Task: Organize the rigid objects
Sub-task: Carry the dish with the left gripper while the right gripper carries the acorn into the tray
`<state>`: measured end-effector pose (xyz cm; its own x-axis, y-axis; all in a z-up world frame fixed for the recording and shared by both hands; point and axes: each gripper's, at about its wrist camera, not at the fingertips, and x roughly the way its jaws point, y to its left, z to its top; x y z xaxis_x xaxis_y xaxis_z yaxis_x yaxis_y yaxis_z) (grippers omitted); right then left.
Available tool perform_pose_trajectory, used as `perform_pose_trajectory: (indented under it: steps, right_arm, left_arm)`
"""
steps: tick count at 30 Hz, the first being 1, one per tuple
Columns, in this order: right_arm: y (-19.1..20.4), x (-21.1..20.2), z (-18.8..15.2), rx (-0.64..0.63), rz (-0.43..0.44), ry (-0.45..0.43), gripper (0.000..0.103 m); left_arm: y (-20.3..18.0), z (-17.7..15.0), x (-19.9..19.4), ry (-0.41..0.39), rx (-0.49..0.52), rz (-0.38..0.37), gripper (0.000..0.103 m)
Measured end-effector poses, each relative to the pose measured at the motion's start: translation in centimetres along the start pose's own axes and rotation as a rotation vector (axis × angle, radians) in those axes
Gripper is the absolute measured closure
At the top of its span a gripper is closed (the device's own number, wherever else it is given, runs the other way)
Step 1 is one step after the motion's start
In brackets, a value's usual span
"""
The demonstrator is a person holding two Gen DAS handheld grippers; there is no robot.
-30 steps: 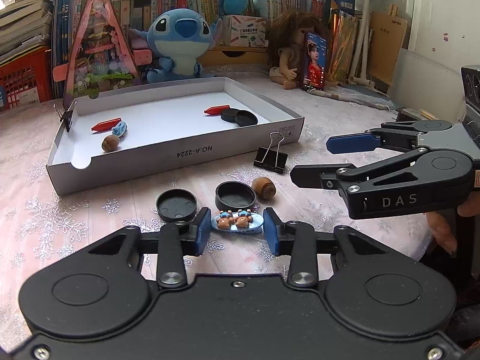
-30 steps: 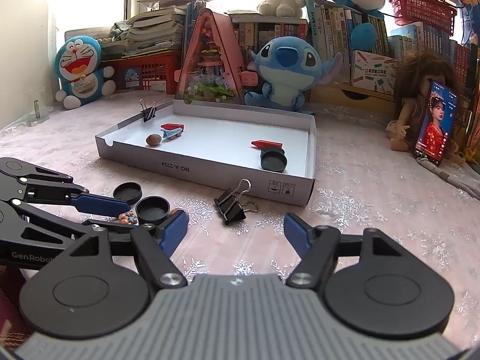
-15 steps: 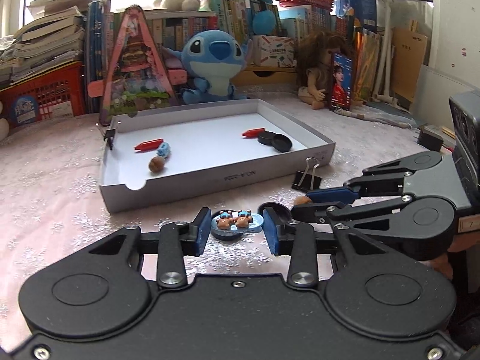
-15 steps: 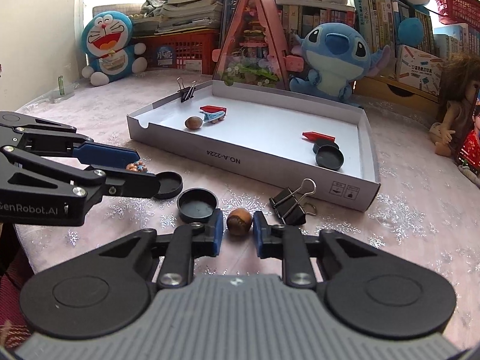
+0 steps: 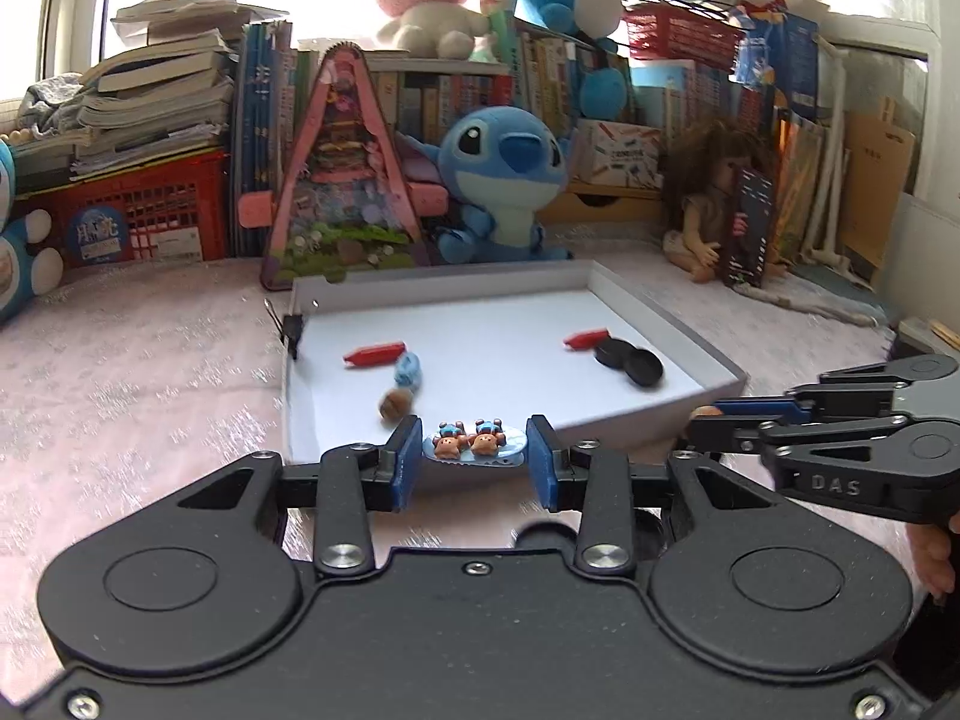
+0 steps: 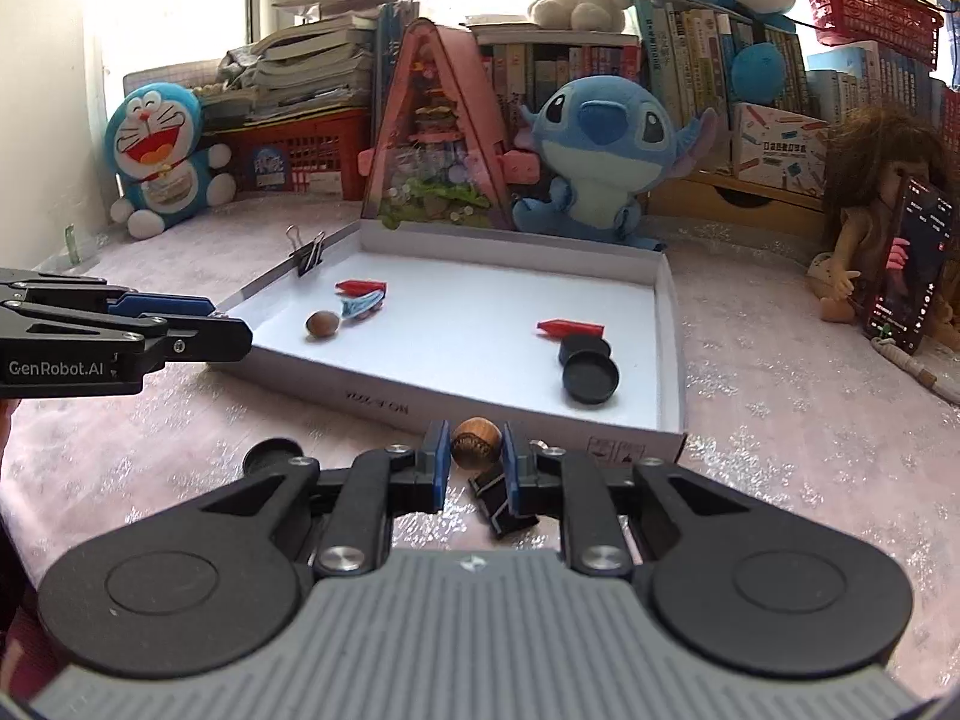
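Note:
My left gripper (image 5: 474,462) is shut on a blue hair clip with two small bears (image 5: 471,443), held above the near wall of the white box lid (image 5: 660,414). My right gripper (image 6: 476,459) is shut on a brown nut (image 6: 476,443), held just in front of the lid's near wall (image 6: 480,411). Inside the lid lie two red clips (image 6: 363,286) (image 6: 567,327), a blue clip (image 6: 360,304), a brown nut (image 6: 323,323) and two black caps (image 6: 589,378). The left gripper shows at the left of the right wrist view (image 6: 240,333).
A black binder clip (image 6: 501,504) lies on the pink cloth under my right gripper, and a black cap (image 6: 270,455) to its left. Another binder clip (image 6: 307,255) grips the lid's far left corner. Plush toys, a doll and books line the back.
Both grippers have lifted their objects off the cloth and moved toward the lid. The right gripper had closed on the nut half a second ago.

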<state>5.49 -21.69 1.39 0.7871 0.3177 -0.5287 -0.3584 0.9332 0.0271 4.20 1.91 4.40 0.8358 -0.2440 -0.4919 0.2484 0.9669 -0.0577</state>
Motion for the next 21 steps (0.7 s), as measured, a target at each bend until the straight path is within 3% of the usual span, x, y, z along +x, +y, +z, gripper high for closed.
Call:
perform_pose_trajectory:
  steps: [13, 21]
  right_arm:
    - [-4.7, 6.3, 7.1, 0.128, -0.109, -0.001, 0.081]
    - [-5.4, 12.0, 8.2, 0.146, -0.144, 0.060, 0.081]
  left_arm:
    - [3.3, 8.1, 8.7, -0.003, -0.082, 0.098, 0.068]
    - [4.8, 8.8, 15.4, 0.077, -0.107, 0.161, 0.068]
